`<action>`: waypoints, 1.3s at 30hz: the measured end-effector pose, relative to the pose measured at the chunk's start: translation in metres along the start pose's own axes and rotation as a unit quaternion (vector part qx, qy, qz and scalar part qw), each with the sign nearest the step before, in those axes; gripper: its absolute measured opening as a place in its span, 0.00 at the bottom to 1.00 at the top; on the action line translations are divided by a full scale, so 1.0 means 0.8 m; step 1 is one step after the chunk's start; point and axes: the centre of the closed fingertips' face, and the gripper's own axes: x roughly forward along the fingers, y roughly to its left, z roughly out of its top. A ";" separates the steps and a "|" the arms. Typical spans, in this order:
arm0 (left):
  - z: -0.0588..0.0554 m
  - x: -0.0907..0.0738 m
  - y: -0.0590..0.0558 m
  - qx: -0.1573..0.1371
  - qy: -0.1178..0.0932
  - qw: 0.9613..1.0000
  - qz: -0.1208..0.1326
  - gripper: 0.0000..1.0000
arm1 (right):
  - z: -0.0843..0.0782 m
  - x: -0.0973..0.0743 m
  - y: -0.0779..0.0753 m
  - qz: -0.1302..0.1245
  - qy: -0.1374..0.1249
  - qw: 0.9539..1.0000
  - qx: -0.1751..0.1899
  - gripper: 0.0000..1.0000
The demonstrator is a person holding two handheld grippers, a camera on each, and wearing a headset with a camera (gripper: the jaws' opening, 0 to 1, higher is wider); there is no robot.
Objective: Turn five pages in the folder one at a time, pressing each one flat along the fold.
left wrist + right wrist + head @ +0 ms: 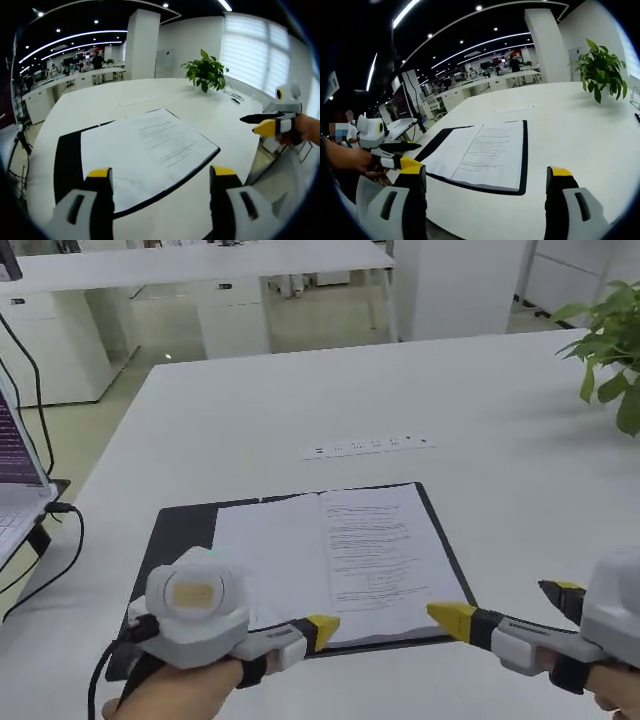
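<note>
An open folder (330,560) with a black cover lies on the white table (520,440). Its left page (265,555) is blank and its right page (375,550) is printed. My left gripper (160,175) is open and hovers just in front of the folder's near edge, at the left page; one yellow fingertip (322,626) points right. My right gripper (505,602) is also open, off the folder's near right corner, with nothing between its jaws. Neither touches the paper. The folder (480,150) lies ahead in the right gripper view, with the left gripper (395,155) at its left.
A white power strip (367,447) lies beyond the folder. A potted plant (610,350) stands at the far right. A laptop (15,470) and black cables (60,540) sit off the table's left edge. Office desks stand behind.
</note>
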 end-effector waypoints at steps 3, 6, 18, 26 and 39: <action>0.002 0.019 -0.017 0.005 0.004 1.000 -0.012 0.77 | 0.002 -0.001 -0.002 -0.001 -0.003 1.000 0.005 0.99; 0.002 0.039 -0.035 0.009 0.007 1.000 -0.025 0.77 | 0.002 -0.002 -0.003 -0.001 -0.004 1.000 0.004 0.99; -0.007 0.109 -0.080 0.018 0.004 0.999 -0.044 0.73 | 0.003 -0.002 -0.006 0.001 -0.010 1.000 0.015 0.99; -0.014 0.149 -0.099 0.020 -0.001 0.999 -0.044 0.72 | 0.000 0.001 0.004 0.018 -0.016 1.000 0.020 1.00; -0.032 0.192 -0.091 0.036 0.001 0.999 -0.018 0.63 | -0.003 0.005 0.007 0.022 -0.019 0.999 0.016 0.98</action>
